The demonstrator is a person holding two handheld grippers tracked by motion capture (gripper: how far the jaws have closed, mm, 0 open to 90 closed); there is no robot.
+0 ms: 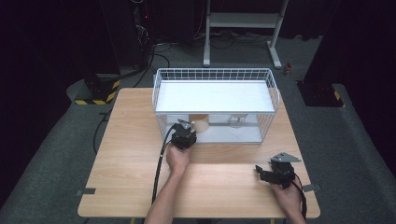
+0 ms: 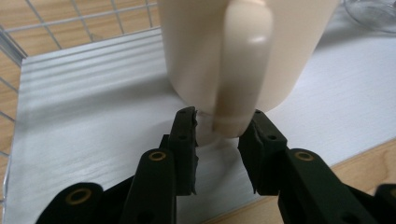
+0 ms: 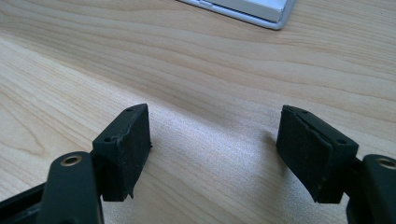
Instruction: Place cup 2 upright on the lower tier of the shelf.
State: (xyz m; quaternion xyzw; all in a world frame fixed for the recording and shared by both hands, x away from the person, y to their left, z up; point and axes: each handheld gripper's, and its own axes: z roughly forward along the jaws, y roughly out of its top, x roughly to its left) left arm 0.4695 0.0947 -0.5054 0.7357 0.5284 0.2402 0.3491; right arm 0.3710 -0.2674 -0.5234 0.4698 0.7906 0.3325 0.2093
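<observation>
As the left tongs (image 2: 218, 135) clamp the cream mug (image 2: 243, 51), we view the grip.
Right tongs (image 3: 215, 149) rest apart on the table (image 3: 210, 70).

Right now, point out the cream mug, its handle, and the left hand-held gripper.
cream mug (image 2: 196, 51): left gripper view, on its side wall.
mug handle (image 2: 243, 70): left gripper view, on the outer face.
left hand-held gripper (image 2: 219, 135): left gripper view, midway between fingertips, shut on the handle.

A lab: black curtains (image 1: 56, 37), hazard-striped stand bases (image 1: 95, 99).
</observation>
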